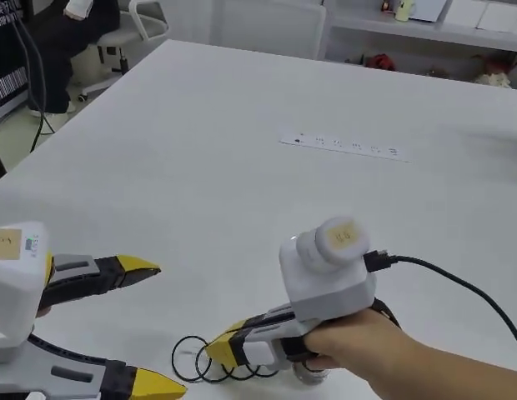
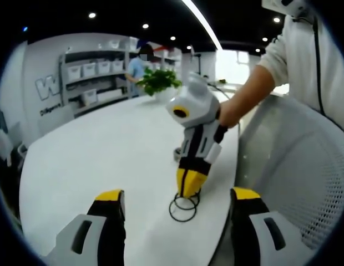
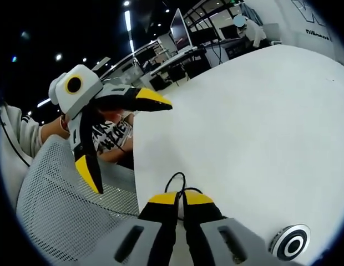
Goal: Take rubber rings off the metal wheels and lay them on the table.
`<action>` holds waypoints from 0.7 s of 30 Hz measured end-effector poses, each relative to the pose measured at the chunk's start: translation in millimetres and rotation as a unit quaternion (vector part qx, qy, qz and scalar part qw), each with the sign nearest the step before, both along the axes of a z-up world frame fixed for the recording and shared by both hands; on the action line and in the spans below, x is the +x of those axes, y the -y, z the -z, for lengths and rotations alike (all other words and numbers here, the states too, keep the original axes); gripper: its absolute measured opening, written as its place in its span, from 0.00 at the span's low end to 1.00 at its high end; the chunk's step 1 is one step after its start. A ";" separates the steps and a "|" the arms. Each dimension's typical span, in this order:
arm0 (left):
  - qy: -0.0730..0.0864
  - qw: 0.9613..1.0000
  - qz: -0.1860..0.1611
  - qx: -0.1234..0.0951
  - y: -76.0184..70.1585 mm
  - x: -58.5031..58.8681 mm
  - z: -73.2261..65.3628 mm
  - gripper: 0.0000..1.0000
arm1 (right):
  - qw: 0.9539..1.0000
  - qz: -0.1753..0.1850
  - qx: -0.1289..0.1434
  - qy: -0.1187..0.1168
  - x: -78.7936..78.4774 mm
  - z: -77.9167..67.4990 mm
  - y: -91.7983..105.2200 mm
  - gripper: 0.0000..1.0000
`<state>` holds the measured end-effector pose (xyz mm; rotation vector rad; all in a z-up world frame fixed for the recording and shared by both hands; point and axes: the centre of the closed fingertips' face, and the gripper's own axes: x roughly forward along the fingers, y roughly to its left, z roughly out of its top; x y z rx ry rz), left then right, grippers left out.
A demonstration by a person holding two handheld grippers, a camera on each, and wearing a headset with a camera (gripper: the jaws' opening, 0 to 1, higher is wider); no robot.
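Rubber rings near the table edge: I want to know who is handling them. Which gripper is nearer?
Right. The right gripper is shut on the rubber rings, pinching a loop. The left gripper is open, pointing at them from just short, not touching.

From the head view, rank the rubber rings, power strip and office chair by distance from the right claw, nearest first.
1. rubber rings: at the tip of the right claw, near edge.
2. power strip: out on the table, ahead and right.
3. office chair: past the table's far left edge.
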<state>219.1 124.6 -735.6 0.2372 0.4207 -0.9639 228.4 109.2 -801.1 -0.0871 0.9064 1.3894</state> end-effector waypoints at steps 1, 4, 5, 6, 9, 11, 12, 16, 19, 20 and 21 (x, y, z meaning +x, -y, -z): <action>0.000 1.000 0.000 0.001 0.1 0.0 0.1 0.78 | 1.000 0.000 -0.001 0.003 0.3 0.4 0.4 0.01; 0.001 1.000 0.000 -0.001 0.7 0.0 -0.4 0.78 | 1.000 -0.005 -0.005 0.015 0.1 1.5 1.5 0.03; 0.001 1.000 -0.001 -0.001 0.7 0.0 -0.4 0.78 | 1.000 -0.006 -0.007 0.017 0.3 2.0 2.2 0.04; 0.001 1.000 0.000 -0.001 0.8 -0.1 -0.4 0.78 | 1.000 -0.007 -0.009 0.020 0.9 2.7 3.0 0.06; 0.002 1.000 0.001 0.001 1.2 -0.5 -0.4 0.78 | 1.000 -0.008 -0.012 0.023 0.8 2.8 5.9 0.07; 0.002 1.000 0.001 0.002 0.9 -0.6 -0.5 0.78 | 1.000 -0.008 -0.013 0.027 1.1 1.2 9.7 0.07; 0.003 1.000 0.001 0.002 0.7 -0.6 -0.6 0.78 | 0.999 -0.008 -0.012 0.029 2.1 -0.5 12.1 0.07; 0.003 1.000 0.000 0.002 0.8 -0.7 -1.1 0.78 | 0.999 -0.007 -0.009 0.043 6.4 -11.3 21.6 0.08; 0.002 1.000 0.001 0.004 1.7 -0.8 -1.3 0.78 | 0.998 -0.006 -0.004 0.057 8.9 -21.0 29.5 0.09; 0.003 1.000 0.002 0.003 2.4 -0.8 -1.7 0.78 | 0.998 -0.004 -0.002 0.058 9.6 -24.0 31.6 0.10; 0.003 1.000 0.002 0.003 2.9 -0.8 -1.7 0.78 | 0.998 -0.001 0.002 0.058 10.3 -28.3 34.6 0.11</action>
